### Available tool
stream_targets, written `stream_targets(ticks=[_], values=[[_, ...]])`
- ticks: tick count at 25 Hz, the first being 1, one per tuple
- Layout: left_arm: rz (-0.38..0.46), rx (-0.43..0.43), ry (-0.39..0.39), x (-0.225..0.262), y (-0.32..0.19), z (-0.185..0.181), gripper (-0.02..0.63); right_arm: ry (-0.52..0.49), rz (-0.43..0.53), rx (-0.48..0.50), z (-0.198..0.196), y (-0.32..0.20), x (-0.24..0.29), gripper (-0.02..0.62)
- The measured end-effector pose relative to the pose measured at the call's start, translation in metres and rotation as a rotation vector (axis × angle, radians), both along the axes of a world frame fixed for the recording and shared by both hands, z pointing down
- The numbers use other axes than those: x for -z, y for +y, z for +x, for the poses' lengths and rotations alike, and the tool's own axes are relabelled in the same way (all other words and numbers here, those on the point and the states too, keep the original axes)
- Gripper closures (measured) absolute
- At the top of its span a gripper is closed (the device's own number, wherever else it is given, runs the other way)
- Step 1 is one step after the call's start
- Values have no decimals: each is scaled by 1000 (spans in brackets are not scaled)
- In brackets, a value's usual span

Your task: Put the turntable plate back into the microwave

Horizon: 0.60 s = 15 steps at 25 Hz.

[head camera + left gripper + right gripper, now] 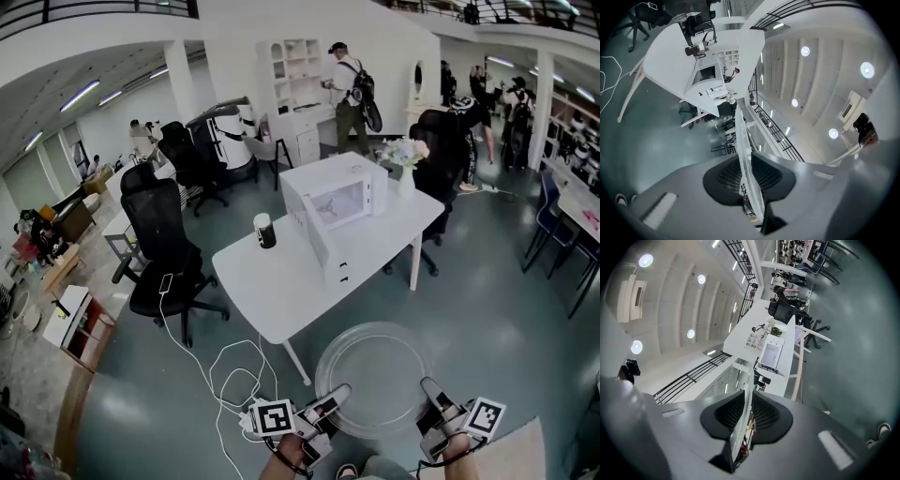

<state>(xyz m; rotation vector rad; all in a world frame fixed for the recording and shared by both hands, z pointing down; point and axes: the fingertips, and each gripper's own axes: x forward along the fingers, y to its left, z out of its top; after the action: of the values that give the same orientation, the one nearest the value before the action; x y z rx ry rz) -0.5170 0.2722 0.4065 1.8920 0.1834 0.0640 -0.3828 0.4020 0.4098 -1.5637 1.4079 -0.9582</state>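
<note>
The round clear glass turntable plate [375,375] hangs flat over the floor in front of me, held by its near rim. My left gripper [333,398] is shut on its left near edge and my right gripper [433,392] is shut on its right near edge. In the left gripper view the plate [743,136] runs edge-on between the two dark pads of the left gripper [749,161]. In the right gripper view the plate's rim [739,427] is pinched the same way by the right gripper [749,411]. The white microwave [333,202] stands on the white table [272,281] ahead with its door swung open.
A black cup [265,231] stands on the table left of the microwave, and a vase of flowers [405,155] at the far end. A black office chair [169,253] is to the table's left. A white cable [234,370] loops on the floor. People stand far behind.
</note>
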Motion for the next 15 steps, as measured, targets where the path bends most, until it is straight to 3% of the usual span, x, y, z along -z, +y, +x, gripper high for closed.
stream_targets(ticks=[2,7,10,15], values=[[-37,6,-31,-6,-1,7,558,-3,-1,-3,8,-2,-3,540],[-37,-2,-49,-12,-8,42,557,11,8,-1,47,-12,-8,539],[-48,6,-78,-18,-14,75,557,22,14,7,84,-22,-8,538],[-33,30,-53,-16,-27,149,557,10,10,42,160,-39,-6,540]])
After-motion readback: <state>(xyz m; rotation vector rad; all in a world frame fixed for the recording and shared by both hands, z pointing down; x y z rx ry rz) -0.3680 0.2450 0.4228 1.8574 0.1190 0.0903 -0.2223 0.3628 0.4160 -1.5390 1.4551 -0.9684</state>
